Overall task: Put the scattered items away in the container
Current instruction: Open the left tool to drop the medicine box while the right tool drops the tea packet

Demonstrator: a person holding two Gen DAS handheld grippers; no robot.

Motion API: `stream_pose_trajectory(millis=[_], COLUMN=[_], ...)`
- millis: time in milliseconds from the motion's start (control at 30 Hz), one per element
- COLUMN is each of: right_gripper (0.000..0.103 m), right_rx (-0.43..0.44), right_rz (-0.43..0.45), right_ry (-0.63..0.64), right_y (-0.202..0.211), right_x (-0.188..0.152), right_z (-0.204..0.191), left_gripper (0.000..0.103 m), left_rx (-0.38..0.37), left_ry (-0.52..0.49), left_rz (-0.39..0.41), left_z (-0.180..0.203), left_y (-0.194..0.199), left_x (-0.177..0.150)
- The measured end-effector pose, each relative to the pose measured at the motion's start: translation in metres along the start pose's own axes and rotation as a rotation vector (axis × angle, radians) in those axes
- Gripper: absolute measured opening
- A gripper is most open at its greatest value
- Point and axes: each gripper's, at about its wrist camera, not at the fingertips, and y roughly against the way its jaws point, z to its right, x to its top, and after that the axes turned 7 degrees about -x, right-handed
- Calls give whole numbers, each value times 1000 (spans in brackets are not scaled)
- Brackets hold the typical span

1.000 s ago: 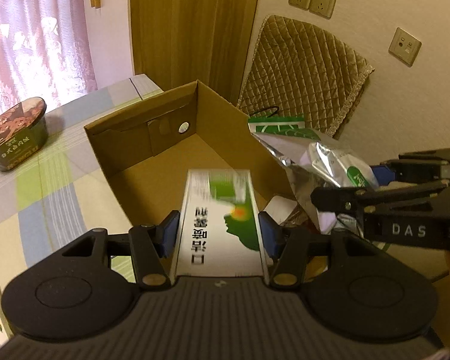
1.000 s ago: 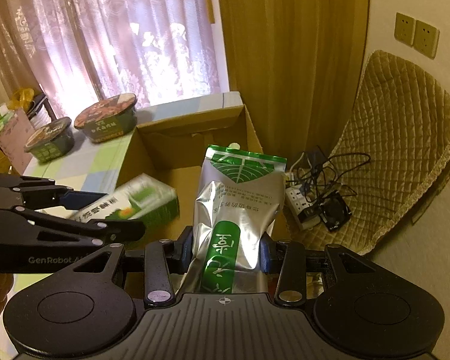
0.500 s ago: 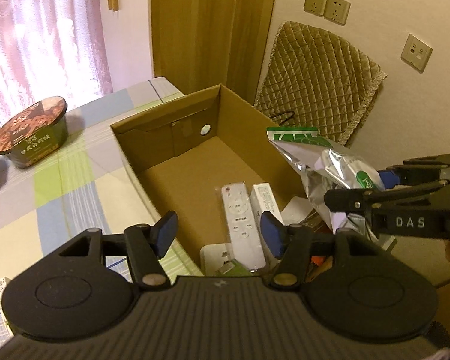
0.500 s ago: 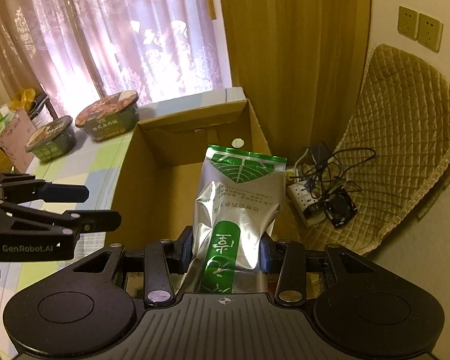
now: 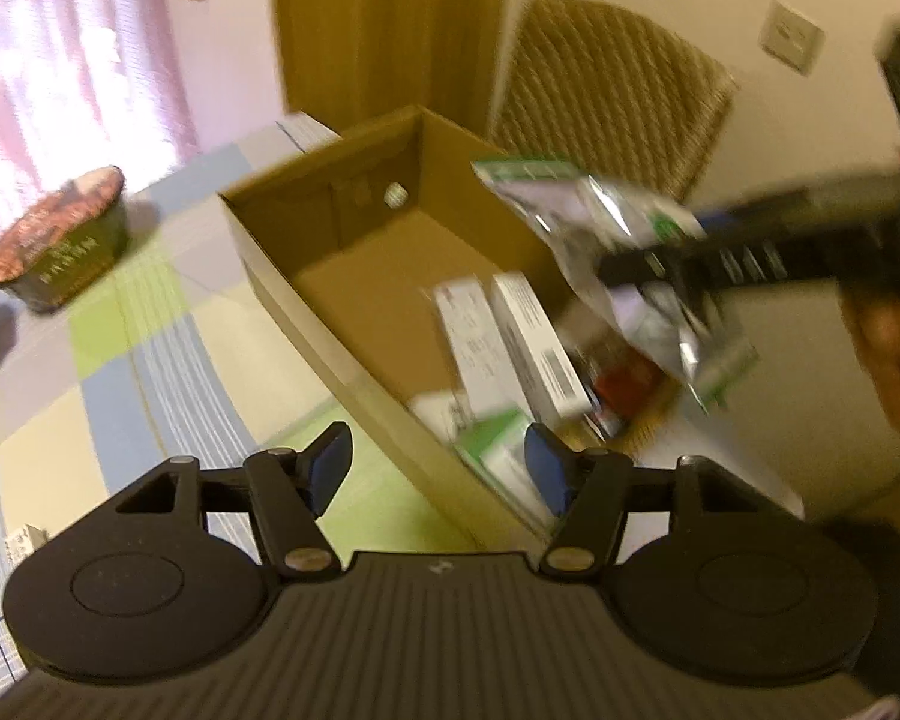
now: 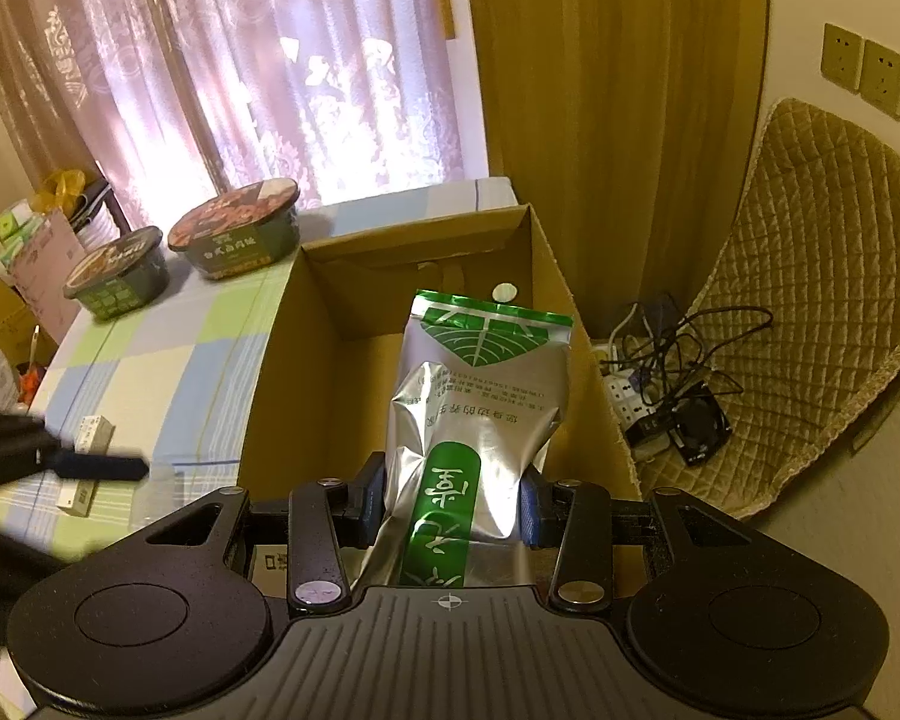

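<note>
The open cardboard box (image 5: 282,300) stands at the table's right edge. White cartons (image 5: 510,336) and a green-and-white carton (image 5: 492,450) lie on its floor. My left gripper (image 5: 438,468) is open and empty, hovering over the box's near left wall and the tablecloth. My right gripper (image 6: 453,504) is shut on a silver-and-green pouch (image 6: 480,408), held upright above the box (image 6: 282,360). In the blurred left wrist view the same pouch (image 5: 618,240) hangs over the box's right side in the right gripper (image 5: 648,252).
Two instant-noodle bowls (image 6: 234,234) (image 6: 117,273) sit on the checked tablecloth (image 6: 168,372) near the curtain. Small cartons (image 6: 93,432) (image 6: 75,495) lie on the cloth by my left gripper (image 6: 90,463). A quilted chair (image 6: 810,300) and a power strip with cables (image 6: 660,396) are right of the box.
My left gripper opened and dropped the green-and-white carton into the box, then drew back to the left over the table. My right gripper kept the pouch over the box.
</note>
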Motion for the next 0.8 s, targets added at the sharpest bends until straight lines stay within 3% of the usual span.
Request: stream_pose_trajectory(millis=[167, 433, 533, 700, 800], right_gripper=[44, 44, 44, 44, 44], right_rx=[2, -1, -4, -5, -3], right_rz=[-2, -4, -5, -5, -3], right_ry=[4, 2, -1, 0, -5], right_y=[-3, -6, -8, -11, -12], right_x=[0, 2, 2, 3, 2], right_z=[-2, -2, 0, 1, 0], left_gripper=[59, 67, 65, 65, 65], left_rx=[-30, -21, -21, -74, -46], left_ry=[-87, -93, -107, -193, -228], left_rz=[-75, -55, -60, -93, -108], left_z=[14, 12, 12, 24, 27], left_y=[-10, -22, -25, -22, -27], left_x=[-13, -5, 1, -5, -13])
